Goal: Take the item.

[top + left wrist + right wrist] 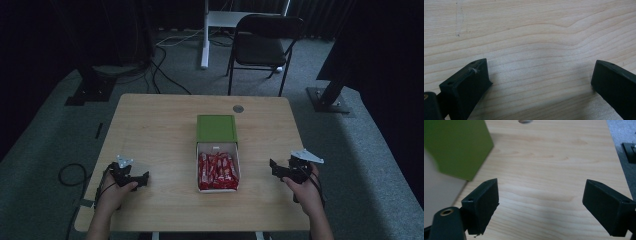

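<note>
A white box [238, 165] lies open in the middle of the wooden table [160, 125], filled with red snack packets [217, 171]. Its green lid [216, 128] is folded back on the far side; the lid [454, 147] also appears at the left of the right gripper view. My left gripper [134, 176] rests near the table's front left, open, with bare wood between its jaws [539, 75]. My right gripper [280, 170] sits at the front right, open and holding nothing [541, 195], a short way to the right of the box.
A round grey cable cap [238, 108] is set in the table's far edge. A black folding chair [262, 45] and a white desk leg [204, 35] stand beyond the table. Cables [165, 65] trail on the grey carpet.
</note>
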A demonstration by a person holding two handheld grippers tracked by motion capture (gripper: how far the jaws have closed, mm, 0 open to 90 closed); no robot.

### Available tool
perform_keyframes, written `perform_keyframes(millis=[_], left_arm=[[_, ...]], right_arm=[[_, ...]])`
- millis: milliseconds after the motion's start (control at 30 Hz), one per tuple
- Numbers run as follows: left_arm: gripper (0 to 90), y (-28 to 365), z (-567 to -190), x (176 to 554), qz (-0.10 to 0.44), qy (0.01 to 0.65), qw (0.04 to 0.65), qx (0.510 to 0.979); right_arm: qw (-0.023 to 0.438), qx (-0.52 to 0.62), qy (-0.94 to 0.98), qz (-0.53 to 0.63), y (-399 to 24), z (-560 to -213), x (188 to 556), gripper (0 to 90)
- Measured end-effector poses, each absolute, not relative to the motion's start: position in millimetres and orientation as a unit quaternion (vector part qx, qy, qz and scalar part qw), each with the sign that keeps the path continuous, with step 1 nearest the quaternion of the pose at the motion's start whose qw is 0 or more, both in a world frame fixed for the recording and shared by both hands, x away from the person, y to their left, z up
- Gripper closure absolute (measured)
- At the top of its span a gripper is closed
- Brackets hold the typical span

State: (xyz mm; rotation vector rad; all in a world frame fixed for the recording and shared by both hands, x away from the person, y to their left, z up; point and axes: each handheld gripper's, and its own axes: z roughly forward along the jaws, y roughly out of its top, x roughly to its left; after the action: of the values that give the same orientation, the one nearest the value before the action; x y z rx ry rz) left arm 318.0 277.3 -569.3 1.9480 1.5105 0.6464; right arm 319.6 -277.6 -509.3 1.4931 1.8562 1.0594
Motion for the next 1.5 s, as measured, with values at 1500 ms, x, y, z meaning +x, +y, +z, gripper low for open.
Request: perform_keyframes(millis=[1500], left_arm=[[2.4,277,-569,318,0.244,0.568,0.290,0.730]], right_arm=[[0.216,0.428,0.745,0.465,-149,-454,307,14.3]])
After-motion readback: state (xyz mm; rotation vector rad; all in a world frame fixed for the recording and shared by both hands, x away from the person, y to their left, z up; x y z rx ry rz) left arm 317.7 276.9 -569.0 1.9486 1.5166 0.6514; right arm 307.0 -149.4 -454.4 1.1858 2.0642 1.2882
